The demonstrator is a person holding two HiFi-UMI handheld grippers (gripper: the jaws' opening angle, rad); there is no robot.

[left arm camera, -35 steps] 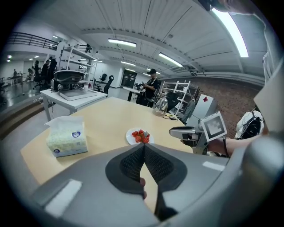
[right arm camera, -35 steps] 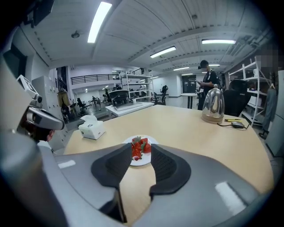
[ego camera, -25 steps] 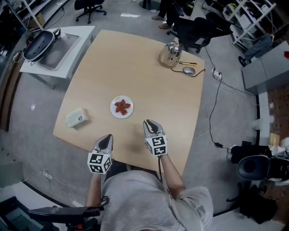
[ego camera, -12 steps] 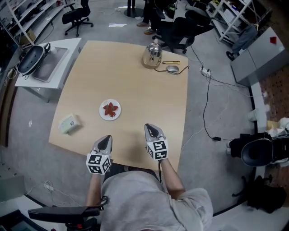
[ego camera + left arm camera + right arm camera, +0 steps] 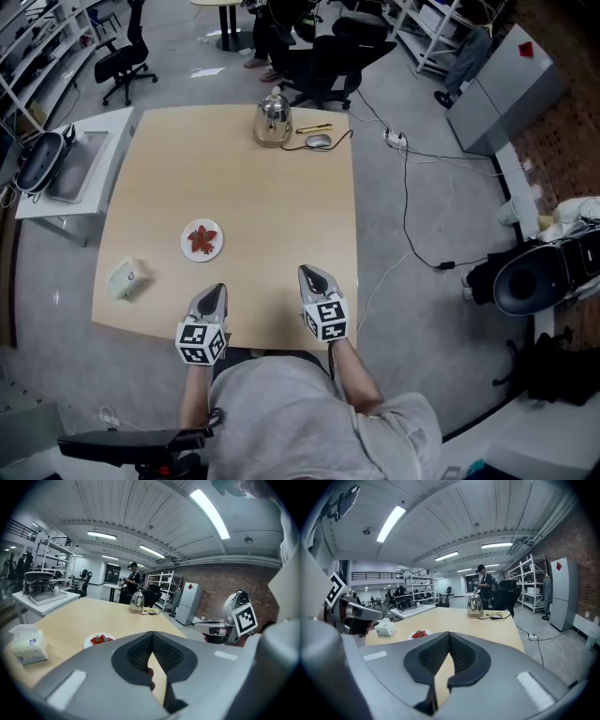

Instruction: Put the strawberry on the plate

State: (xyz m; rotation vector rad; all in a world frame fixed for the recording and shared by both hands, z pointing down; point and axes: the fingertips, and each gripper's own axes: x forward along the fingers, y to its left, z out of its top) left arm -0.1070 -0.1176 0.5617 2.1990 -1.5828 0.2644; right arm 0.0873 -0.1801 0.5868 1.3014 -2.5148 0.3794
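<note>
A small white plate lies on the left half of the light wooden table, with red strawberries on it. The same plate and berries show low in the left gripper view, and the plate with its berries shows small in the right gripper view. My left gripper hovers at the table's near edge, shut and empty. To its right my right gripper is shut with nothing in it. Both stand well short of the plate.
A white tissue box sits near the table's left front corner. At the far edge stand a metal kettle, a mouse and a pen. A side bench stands to the left, office chairs behind, cables on the floor right.
The head view has swung, so the table and plate now sit further left and smaller in it. Both grippers stay at the near edge of the table.
</note>
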